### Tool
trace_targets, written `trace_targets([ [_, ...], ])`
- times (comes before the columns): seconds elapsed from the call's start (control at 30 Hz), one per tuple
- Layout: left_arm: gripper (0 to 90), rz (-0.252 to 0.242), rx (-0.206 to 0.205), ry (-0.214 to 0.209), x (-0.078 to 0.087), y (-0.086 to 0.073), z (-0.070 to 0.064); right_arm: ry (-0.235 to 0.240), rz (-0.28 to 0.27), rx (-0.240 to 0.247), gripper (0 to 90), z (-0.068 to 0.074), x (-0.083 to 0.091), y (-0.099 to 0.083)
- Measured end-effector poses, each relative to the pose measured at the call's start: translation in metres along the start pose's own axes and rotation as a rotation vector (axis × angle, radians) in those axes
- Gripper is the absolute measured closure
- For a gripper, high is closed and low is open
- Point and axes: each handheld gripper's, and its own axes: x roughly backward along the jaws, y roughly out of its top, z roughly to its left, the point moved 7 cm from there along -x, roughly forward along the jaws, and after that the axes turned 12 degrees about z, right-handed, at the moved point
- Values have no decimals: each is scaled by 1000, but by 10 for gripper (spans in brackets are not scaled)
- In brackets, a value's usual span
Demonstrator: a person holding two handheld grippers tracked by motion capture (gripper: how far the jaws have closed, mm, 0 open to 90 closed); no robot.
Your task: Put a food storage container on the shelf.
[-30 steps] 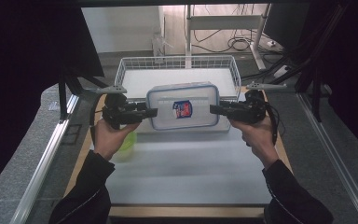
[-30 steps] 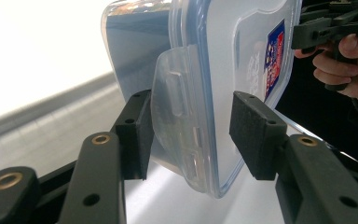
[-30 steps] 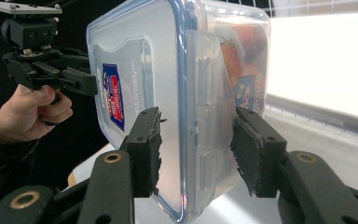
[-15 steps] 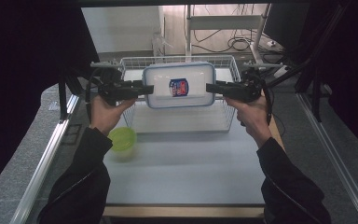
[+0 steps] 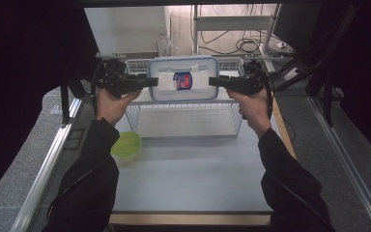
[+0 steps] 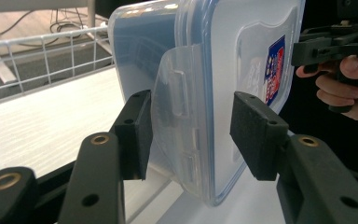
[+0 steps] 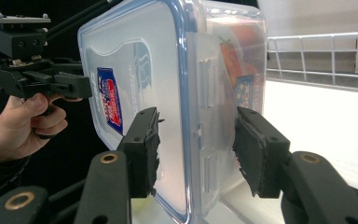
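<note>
We hold one clear plastic box (image 5: 183, 79) with a blue-rimmed lid between our two grippers, lifted in the air above the wire basket (image 5: 188, 118) at the far side of the table (image 5: 193, 179). The left gripper (image 5: 150, 81) pinches the box's left end; in the left gripper view its jaws stand on either side of the lid's clip (image 6: 175, 100), one pad on the box's underside, the other toward the lid — whether that pad presses the lid we cannot quite tell. The right gripper (image 5: 214, 80) does the same at the right end, its jaws closed across the clip (image 7: 205, 126) there.

By our judgement the carry is mostly done: the box is off the table and already over the basket, tipped so its lid faces us. What looks left is to lower it inside the basket and let go with both grippers.

The count — one box with one sticker (image 5: 182, 80) on its lid, one basket, one green bowl (image 5: 126, 144) standing on the table near our left sleeve, well apart from the box, and two grippers.
</note>
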Motion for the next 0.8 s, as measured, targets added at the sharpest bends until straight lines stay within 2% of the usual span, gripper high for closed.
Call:
trace_targets([
  [0.1,499,8,11,-2,-6,-1,4,-3,7,-16,513,-7,-4,-1],
  [0.33,492,-2,19,-7,-8,0,5,1,2,-28,507,-11,-4,-2],
  [0.53,462,-3,-46,50,-10,-2,3,-20,6,-9,496,-10,-5,-2],
  [0.57,431,9,-61,95,-12,-3,3,-25,7,-6,483,-10,-5,-2],
  [0.6,409,9,-61,95,-12,-3,3,-25,7,-6,483,-10,-5,-2],
  [0.63,402,24,-80,129,-14,-4,3,-35,11,-3,467,-11,-5,-2],
  [0.73,399,34,-84,138,-16,-4,4,-53,18,-2,462,-11,-6,-2],
  [0.77,422,38,-84,136,-17,-4,4,-77,18,9,462,-12,-7,-1],
  [0.8,443,38,-84,136,-17,-4,4,-77,18,9,462,-12,-7,-1],
])
